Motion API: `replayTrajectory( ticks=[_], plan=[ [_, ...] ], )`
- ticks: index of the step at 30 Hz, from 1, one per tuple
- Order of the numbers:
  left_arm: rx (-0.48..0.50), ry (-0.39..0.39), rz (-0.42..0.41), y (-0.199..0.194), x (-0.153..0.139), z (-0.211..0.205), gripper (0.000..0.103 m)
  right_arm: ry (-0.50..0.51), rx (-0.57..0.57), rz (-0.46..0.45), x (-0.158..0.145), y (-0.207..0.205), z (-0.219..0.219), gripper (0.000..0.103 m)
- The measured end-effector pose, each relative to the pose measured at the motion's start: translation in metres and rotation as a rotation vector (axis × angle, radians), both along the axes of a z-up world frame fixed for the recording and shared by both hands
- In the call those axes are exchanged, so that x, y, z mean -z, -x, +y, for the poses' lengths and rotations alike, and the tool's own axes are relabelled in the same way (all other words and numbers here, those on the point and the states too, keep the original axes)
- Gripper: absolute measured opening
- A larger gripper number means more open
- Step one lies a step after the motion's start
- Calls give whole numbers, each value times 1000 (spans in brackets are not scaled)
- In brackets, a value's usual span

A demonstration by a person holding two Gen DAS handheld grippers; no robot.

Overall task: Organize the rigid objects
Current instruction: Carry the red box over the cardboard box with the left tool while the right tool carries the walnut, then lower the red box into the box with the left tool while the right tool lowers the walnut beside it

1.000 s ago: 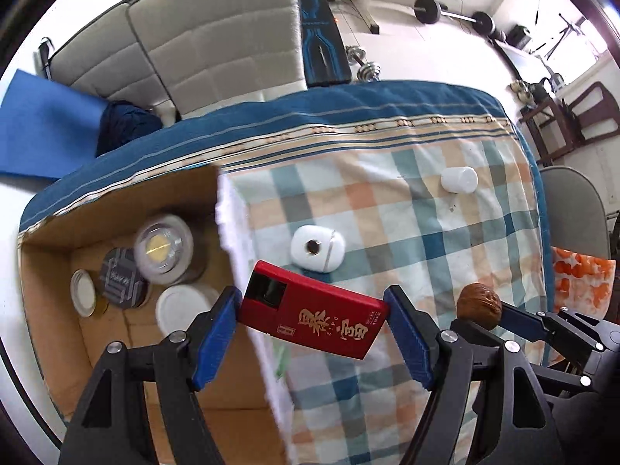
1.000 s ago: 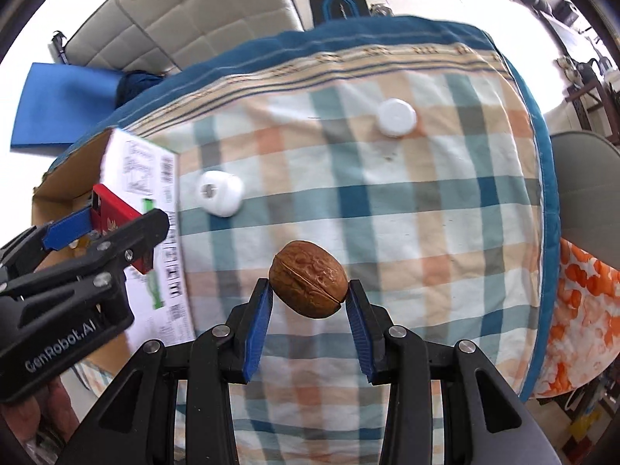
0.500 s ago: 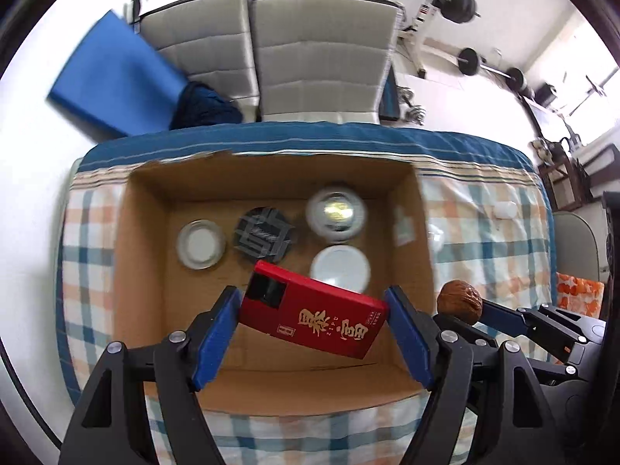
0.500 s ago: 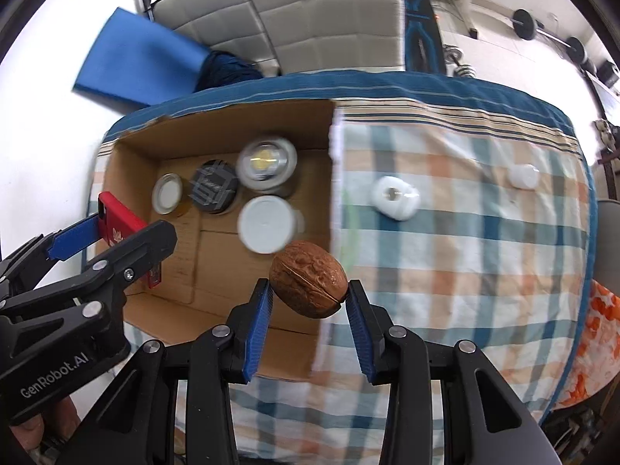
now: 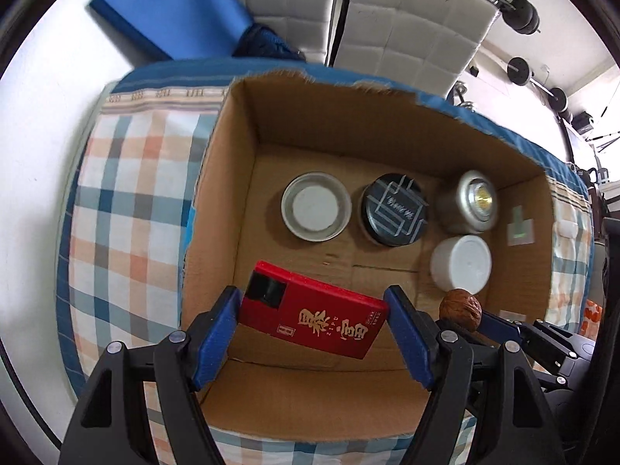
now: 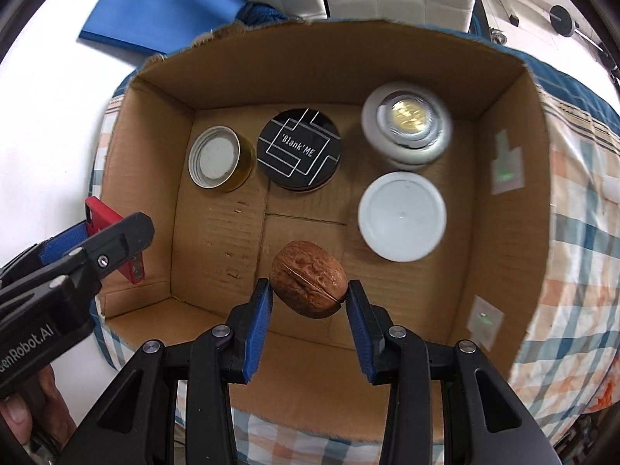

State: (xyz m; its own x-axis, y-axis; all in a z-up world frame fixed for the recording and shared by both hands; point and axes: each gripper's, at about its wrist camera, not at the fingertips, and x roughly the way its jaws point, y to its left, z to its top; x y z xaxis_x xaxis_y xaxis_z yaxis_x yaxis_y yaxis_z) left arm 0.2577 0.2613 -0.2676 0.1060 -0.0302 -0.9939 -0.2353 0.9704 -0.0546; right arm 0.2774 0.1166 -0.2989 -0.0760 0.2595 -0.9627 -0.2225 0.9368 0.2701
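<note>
My left gripper (image 5: 312, 327) is shut on a flat red box with gold lettering (image 5: 314, 310), held lengthwise between its blue pads above the near part of an open cardboard box (image 5: 387, 128). In the right wrist view my right gripper (image 6: 308, 306) is shut on a brown walnut (image 6: 308, 279), also above the cardboard box (image 6: 147, 193). The walnut (image 5: 461, 308) shows at the right of the left wrist view. The red box (image 6: 102, 215) and left gripper appear at the left edge of the right wrist view.
On the box floor stand a gold tin with a silver lid (image 6: 215, 161), a black round tin (image 6: 300, 149), a silver tin with a gold centre (image 6: 407, 124) and a white round container (image 6: 401, 221). The box sits on a plaid cloth (image 5: 128, 209). Grey chairs (image 5: 407, 19) stand behind.
Both grippers have swept left from over the plaid cloth to over the cardboard box, carrying the red box and the walnut. Their grips are unchanged.
</note>
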Motion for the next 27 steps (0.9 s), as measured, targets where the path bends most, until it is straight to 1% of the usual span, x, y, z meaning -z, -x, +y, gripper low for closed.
replayTrajectory(
  ticks=[6,8,11,12,15,17,20,23,27],
  plan=[
    [-19,54,83,-10,44,12,74,20,4,42,36,-8,15,42],
    [-9,40,104,-14,54,11,74,23,4,50,46,-9,18,42],
    [17,5,113,-23,58,3,74,15,21,67,58,-12,19,42],
    [12,10,118,-25,59,2,74,9,35,72,61,-13,18,42],
    [3,69,134,-30,64,-1,74,5,61,79,68,-19,13,42],
    [-14,92,159,-32,74,-1,74,5,60,84,69,-22,8,42],
    [-47,134,190,-31,91,4,74,19,46,70,70,-25,8,42],
    [-78,174,224,-30,105,7,74,7,44,77,73,-28,8,42],
    [-90,185,228,-29,109,8,76,-1,53,76,77,-33,10,42]
  ],
)
